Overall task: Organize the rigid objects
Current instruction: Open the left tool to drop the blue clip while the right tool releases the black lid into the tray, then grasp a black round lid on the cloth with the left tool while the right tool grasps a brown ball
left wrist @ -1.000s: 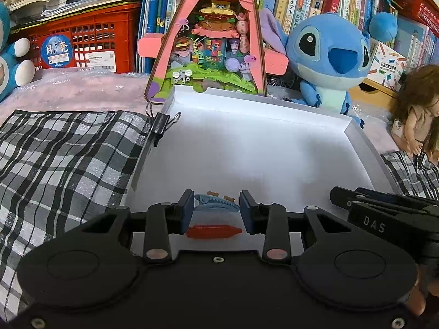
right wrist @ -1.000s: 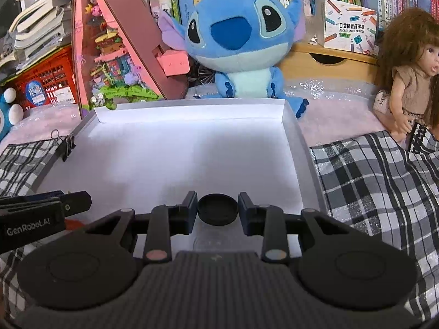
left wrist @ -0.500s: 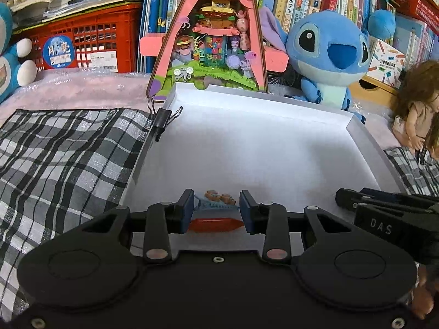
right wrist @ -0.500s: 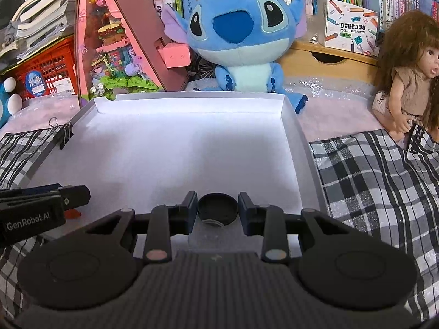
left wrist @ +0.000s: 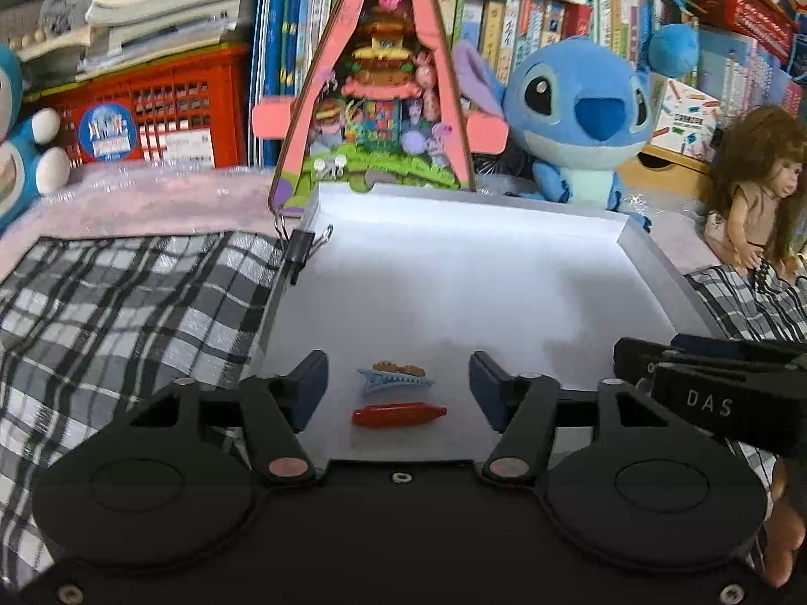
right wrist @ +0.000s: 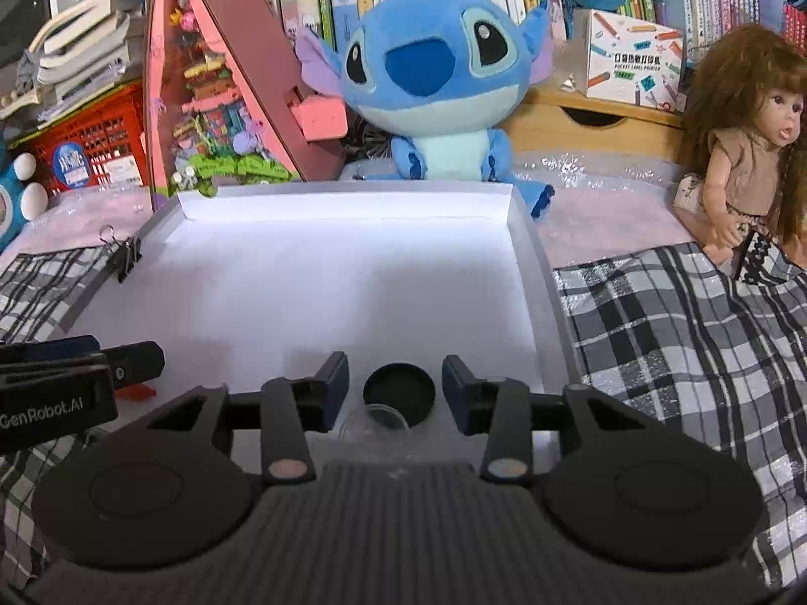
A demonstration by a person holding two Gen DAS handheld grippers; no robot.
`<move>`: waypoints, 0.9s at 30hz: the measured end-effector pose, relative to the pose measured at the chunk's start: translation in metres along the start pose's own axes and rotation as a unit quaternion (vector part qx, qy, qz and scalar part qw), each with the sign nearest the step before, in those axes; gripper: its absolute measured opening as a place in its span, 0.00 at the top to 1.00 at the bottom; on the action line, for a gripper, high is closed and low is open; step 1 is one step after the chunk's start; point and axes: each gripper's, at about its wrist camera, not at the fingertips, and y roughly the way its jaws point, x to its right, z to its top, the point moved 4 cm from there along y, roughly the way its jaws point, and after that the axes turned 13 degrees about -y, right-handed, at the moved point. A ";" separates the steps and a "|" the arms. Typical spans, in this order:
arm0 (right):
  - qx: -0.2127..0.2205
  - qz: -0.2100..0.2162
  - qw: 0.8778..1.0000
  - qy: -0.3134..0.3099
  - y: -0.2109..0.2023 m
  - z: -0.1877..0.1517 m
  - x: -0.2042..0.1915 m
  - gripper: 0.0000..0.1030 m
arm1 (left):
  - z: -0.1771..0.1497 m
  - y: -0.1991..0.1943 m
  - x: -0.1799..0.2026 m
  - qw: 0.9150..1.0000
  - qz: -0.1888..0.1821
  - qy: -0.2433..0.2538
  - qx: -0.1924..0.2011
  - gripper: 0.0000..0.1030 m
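Note:
A blue hair clip (left wrist: 393,379) topped with small brown figures and a red tube-shaped piece (left wrist: 398,414) lie on the floor of the white tray (left wrist: 454,272). My left gripper (left wrist: 398,389) straddles them, its jaws opening, the pads clear of both. In the right wrist view a small jar with a black lid (right wrist: 398,397) and a clear base rests in the tray (right wrist: 328,272) near its front right. My right gripper (right wrist: 396,390) is opening around it, pads apart from the lid. Each gripper's fingers show at the edge of the other's view.
A binder clip (left wrist: 297,252) grips the tray's left rim. Checked cloth (left wrist: 126,302) lies on both sides of the tray. Behind it stand a pink triangular toy house (left wrist: 378,101), a blue plush (right wrist: 434,85), a doll (right wrist: 741,151), a red crate (left wrist: 166,111) and shelved books.
Both grippers' jaws have spread apart. The left one let go of the hair clip and red piece, the right one let go of the black-lidded jar. All three now rest in the tray.

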 end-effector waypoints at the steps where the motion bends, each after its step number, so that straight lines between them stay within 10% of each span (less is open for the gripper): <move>1: 0.004 0.001 1.000 0.000 -0.003 0.001 0.001 0.37 | 0.000 -0.004 0.000 1.000 -0.001 0.002 0.004 0.34; 27: 0.080 0.014 0.996 -0.048 -0.104 -0.039 -0.001 0.15 | -0.051 -0.112 -0.021 0.995 -0.056 0.067 0.050 0.17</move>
